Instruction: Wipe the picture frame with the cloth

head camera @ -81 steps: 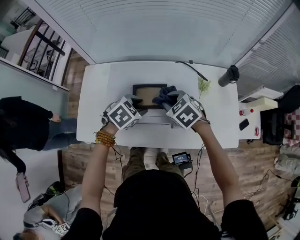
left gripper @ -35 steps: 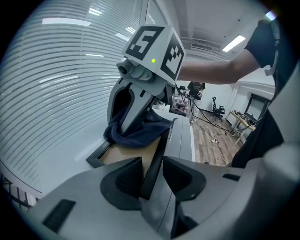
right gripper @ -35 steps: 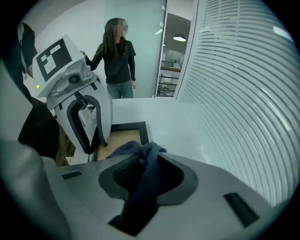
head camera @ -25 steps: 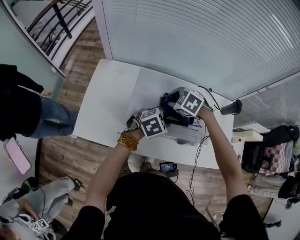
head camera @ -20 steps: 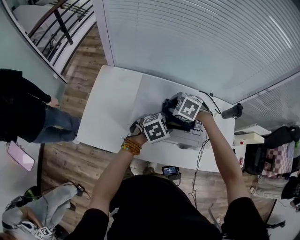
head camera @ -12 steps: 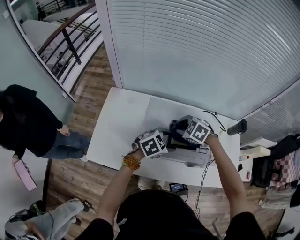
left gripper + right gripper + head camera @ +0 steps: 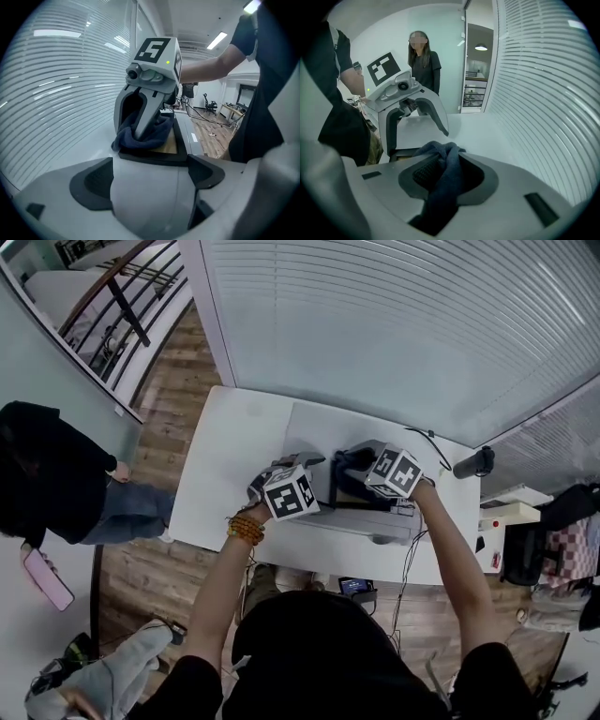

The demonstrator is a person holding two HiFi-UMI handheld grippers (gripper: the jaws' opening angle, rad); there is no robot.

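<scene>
Navy cloth (image 7: 443,187): bunched and clamped between the pads of your right gripper (image 7: 130,132), with a fold pushed out ahead of the jaws and the rest trailing back towards the camera. That gripper points steeply down and presses the cloth onto one end of the picture frame (image 7: 154,155). Picture frame: black border around a tan centre, lying flat on the white table (image 7: 225,456) between your two grippers, partly covered by the cloth. Left gripper (image 7: 417,138): jaws opening and spread wide, with both pads bare. The near black edge of the frame lies just ahead of the gap, and neither pad presses on it. Both grippers are near each other at the middle of the table, the left on the open side of the frame and the right over the cloth-covered end. Black cylinder (image 7: 472,463): lying at the far right edge of the table, well apart from the frame, beside a thin dark cable (image 7: 427,437). Slatted blind (image 7: 394,324): running along the far side of the table. Bystander (image 7: 47,479): dark top and jeans, standing on the wooden floor off the table's left end.
</scene>
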